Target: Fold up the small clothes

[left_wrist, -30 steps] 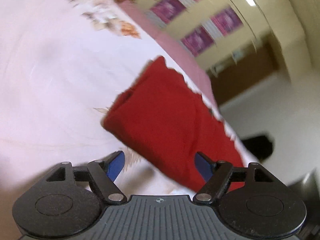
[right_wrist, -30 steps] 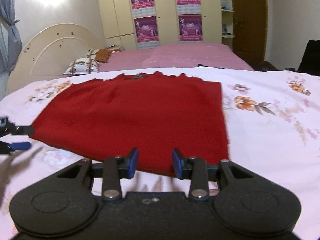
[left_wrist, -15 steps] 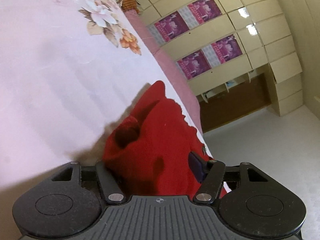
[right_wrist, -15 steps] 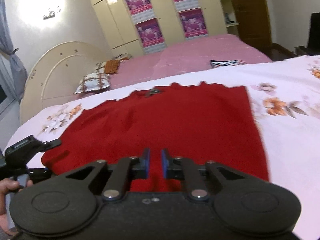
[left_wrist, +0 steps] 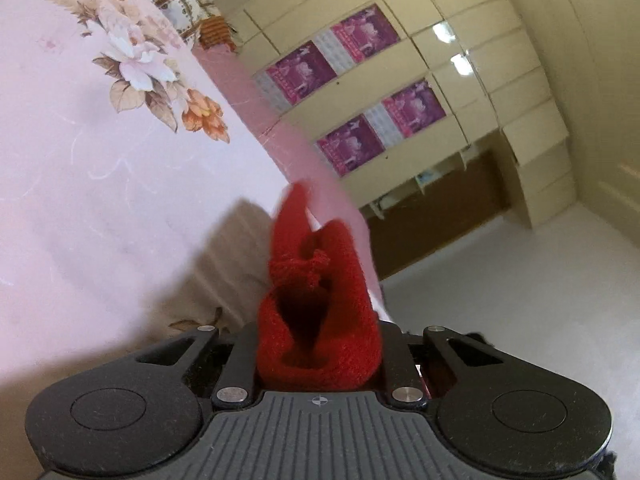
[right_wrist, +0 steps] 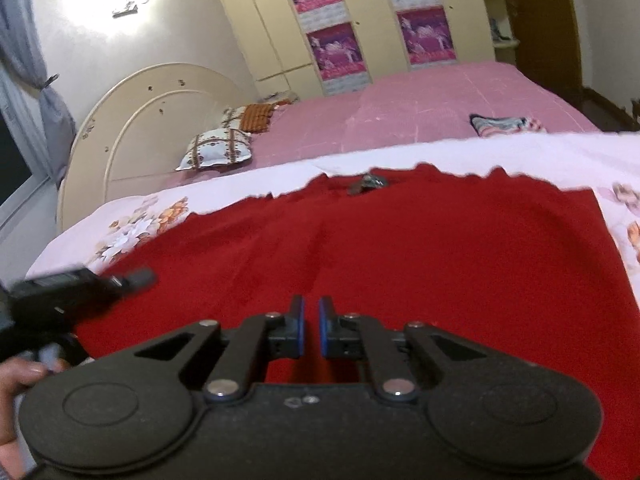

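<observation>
Right wrist view: red knitted garment (right_wrist: 400, 264) lies spread flat on the floral bedsheet (right_wrist: 132, 220), its scalloped far edge toward a second bed with a pink cover (right_wrist: 420, 112); a small dark tag (right_wrist: 366, 183) sits at the far edge, its writing too small to read. Right gripper (right_wrist: 311, 320) is over the near hem with its blue-edged fingers (right_wrist: 297, 322) almost together, a narrow gap between them; whether cloth is pinched there cannot be told. Left gripper (right_wrist: 132, 278) reaches the garment's left corner, a hand (right_wrist: 16, 384) behind it. Left wrist view: left gripper (left_wrist: 318, 354) has its jaws closing on a bunched red fold (left_wrist: 316, 320), which fills the space between them and rises off the sheet. Beyond: cream headboard (right_wrist: 160, 120), patterned pillow (right_wrist: 218, 150), striped cloth (right_wrist: 504, 124), wardrobe (right_wrist: 256, 28) bearing purple posters (right_wrist: 336, 52) with no legible text
</observation>
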`<action>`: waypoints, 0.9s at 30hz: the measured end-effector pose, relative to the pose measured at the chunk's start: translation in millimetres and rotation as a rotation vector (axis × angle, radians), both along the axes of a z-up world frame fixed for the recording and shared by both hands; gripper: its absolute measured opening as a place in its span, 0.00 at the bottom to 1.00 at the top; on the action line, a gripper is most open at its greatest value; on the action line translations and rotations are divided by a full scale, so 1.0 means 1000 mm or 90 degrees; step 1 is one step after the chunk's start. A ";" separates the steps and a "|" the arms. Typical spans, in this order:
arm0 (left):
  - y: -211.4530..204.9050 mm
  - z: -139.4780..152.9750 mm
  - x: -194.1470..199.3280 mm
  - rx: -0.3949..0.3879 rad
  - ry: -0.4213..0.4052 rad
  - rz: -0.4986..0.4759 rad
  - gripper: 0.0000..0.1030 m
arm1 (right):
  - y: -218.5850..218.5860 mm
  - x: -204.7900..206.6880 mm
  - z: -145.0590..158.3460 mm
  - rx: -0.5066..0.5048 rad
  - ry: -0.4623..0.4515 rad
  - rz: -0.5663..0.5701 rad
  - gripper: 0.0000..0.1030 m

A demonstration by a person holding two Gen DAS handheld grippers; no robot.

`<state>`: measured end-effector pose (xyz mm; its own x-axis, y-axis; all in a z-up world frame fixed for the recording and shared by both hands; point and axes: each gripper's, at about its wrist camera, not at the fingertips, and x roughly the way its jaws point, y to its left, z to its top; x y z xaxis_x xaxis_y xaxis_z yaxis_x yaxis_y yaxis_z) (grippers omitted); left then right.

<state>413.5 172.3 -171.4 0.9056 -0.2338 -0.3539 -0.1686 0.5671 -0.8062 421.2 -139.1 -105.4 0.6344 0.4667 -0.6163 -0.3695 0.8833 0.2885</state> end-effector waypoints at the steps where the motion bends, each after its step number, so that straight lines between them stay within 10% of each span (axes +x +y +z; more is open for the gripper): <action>1: 0.003 -0.009 0.004 -0.007 0.035 0.002 0.15 | 0.003 0.001 -0.003 -0.017 -0.002 0.005 0.07; 8: 0.013 -0.018 0.014 -0.018 0.063 -0.007 0.15 | 0.006 0.004 -0.021 -0.075 0.010 0.008 0.02; 14: -0.012 0.037 0.028 -0.006 -0.039 -0.082 0.15 | 0.008 0.004 -0.022 -0.076 0.009 -0.004 0.02; 23: -0.156 0.072 0.087 0.073 -0.010 -0.291 0.16 | -0.045 0.031 -0.035 0.173 0.154 -0.059 0.00; 27: -0.207 0.038 0.106 0.085 0.067 -0.340 0.16 | -0.131 0.014 -0.032 0.339 0.151 -0.220 0.53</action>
<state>519.7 -34.4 -133.5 0.6320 -0.5969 -0.4942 0.0938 0.6919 -0.7158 435.0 -270.0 -137.2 0.6773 0.5401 -0.4996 0.0361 0.6538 0.7558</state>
